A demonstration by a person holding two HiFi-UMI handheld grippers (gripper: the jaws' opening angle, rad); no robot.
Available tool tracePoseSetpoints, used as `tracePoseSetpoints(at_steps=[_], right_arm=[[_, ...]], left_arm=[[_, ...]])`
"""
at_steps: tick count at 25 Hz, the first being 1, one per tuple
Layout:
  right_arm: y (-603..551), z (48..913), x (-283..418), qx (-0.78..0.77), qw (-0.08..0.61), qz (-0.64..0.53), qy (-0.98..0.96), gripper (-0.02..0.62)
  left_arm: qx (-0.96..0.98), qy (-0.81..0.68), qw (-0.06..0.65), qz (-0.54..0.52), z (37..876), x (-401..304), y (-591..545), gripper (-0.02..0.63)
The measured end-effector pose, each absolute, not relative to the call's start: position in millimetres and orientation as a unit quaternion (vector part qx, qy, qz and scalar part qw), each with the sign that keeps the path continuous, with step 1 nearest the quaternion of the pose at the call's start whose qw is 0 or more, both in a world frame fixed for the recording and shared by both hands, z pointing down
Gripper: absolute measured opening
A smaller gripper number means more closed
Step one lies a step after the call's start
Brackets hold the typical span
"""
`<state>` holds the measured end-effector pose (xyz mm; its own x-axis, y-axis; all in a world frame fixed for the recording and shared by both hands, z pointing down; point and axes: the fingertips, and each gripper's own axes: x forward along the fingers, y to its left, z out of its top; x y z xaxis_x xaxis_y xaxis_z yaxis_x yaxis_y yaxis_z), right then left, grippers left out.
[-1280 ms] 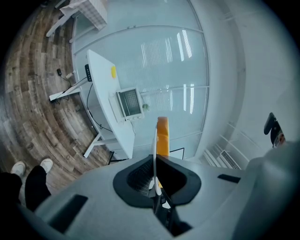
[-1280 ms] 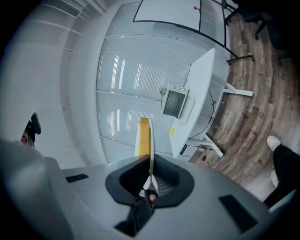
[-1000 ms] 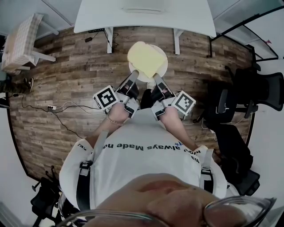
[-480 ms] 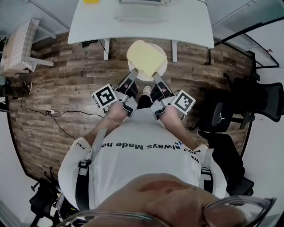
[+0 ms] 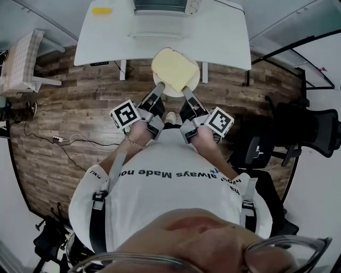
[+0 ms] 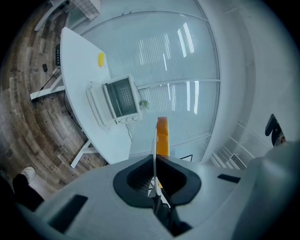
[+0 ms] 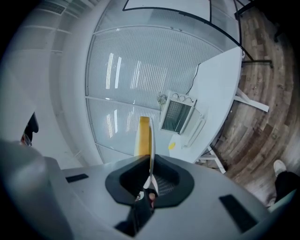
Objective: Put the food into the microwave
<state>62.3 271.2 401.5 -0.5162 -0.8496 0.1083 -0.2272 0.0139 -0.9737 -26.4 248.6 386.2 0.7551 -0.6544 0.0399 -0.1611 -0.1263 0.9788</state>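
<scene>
Yellow food on white plate, rim clamped by left tongs and right tongs; held aloft, not yet inside microwave on far tabletop.

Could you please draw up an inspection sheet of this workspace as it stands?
Surface: white table, mostly bare, standing on a wood floor.
Job's things: yellow food on a white plate, held up short of the microwave; the microwave's door looks open.
Clutter: small yellow item on the table.
Tools: left tool and right tool each shut on the plate's rim.
Cables: power strip with a cord on the floor.
Surroundings: black chairs, cloth-covered side table, glass wall.
</scene>
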Motion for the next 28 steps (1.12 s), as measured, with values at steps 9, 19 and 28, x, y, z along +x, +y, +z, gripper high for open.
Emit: tracePoseSetpoints(at_steps=[9,19,28], right_arm=[[229,410,88,-0.403,0.266,-0.575,0.661,0.025],[199,419,95,-0.402,0.267,-0.578,0.658,0.025],[134,422,89,-0.403,0.268,-0.576,0.659,0.025]], left_arm=[[0.711,-0.288,0.602,-0.219,394,1,209,0.018],[0.706,-0.282,0.608,-0.229,401,8,179,0.018],[0.711,-0.299,0.6,-0.212,411,-2,116,0.018]])
